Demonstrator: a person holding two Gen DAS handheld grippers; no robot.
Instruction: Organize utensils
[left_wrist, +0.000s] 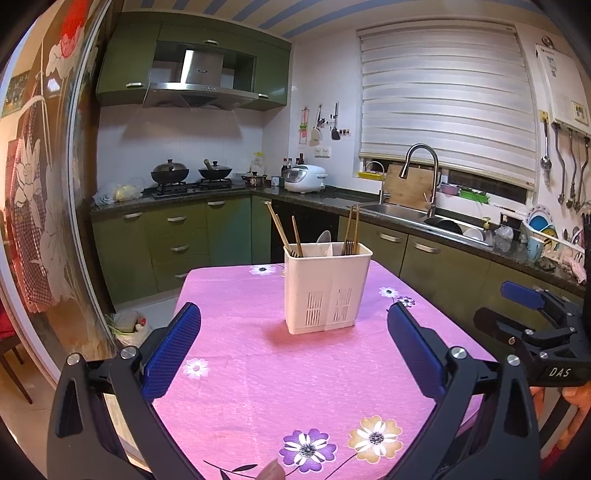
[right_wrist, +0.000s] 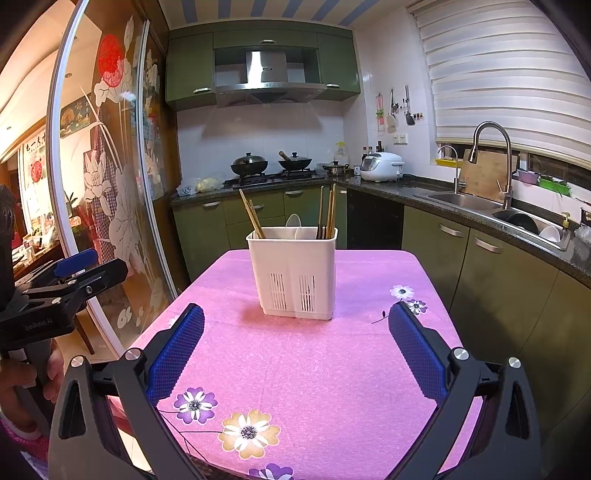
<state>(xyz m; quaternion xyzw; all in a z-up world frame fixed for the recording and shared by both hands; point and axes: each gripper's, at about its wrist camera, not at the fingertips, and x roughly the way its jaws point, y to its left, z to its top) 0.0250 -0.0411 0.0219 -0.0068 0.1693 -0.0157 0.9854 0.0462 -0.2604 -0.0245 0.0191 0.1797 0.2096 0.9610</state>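
Observation:
A white plastic utensil holder stands upright on the pink flowered tablecloth. Wooden chopsticks lean out of its left compartment, a white spoon shows in the middle, and more chopsticks stand at the right. My left gripper is open, short of the holder, with nothing between its blue pads. My right gripper is also open and empty, just in front of the holder. Each view shows the other gripper at its edge.
Green kitchen cabinets and a dark counter run behind and to the right of the table, with a sink, woks on the stove and a rice cooker. A glass sliding door stands at the left.

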